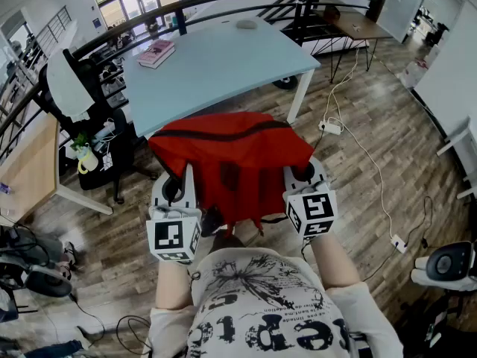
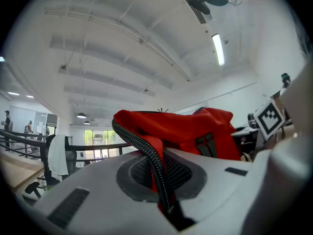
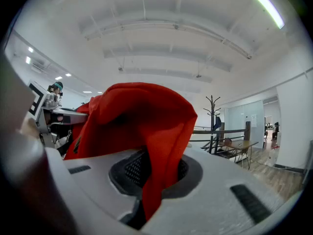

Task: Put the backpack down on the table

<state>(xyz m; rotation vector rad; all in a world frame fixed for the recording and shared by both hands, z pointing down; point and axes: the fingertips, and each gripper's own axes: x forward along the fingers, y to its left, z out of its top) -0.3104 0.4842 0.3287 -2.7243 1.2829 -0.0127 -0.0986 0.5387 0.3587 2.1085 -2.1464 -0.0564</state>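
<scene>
**Red backpack held up between two grippers, short of the table**

Nearest the camera is the person's white shirt with black print (image 1: 261, 304), with both forearms reaching forward from it. The left gripper (image 1: 176, 181) and the right gripper (image 1: 300, 176) are held level, side by side and well apart, over the wooden floor (image 1: 373, 200).

The backpack (image 1: 231, 159) is stretched between them. The left gripper's jaws are closed narrowly on a fold of red fabric along a black zipper edge. That edge runs down into the gap where the jaws meet. The right gripper's jaws are likewise pinched on a hanging fold of plain red cloth at the bag's other side. From both grips the bag rises and bulges away from the person, and its black straps show on the side facing them. Its lower part hangs down between the two grippers.

Just beyond the backpack is the pale blue table (image 1: 216, 66). The bag's far edge overlaps the table's near edge in the head view, and whether the two touch cannot be told. A pink book (image 1: 156, 53) lies at the table's far left corner. A chair (image 1: 74, 88) stands to the left of the table, and a dark railing (image 1: 223, 2) curves behind it.
</scene>
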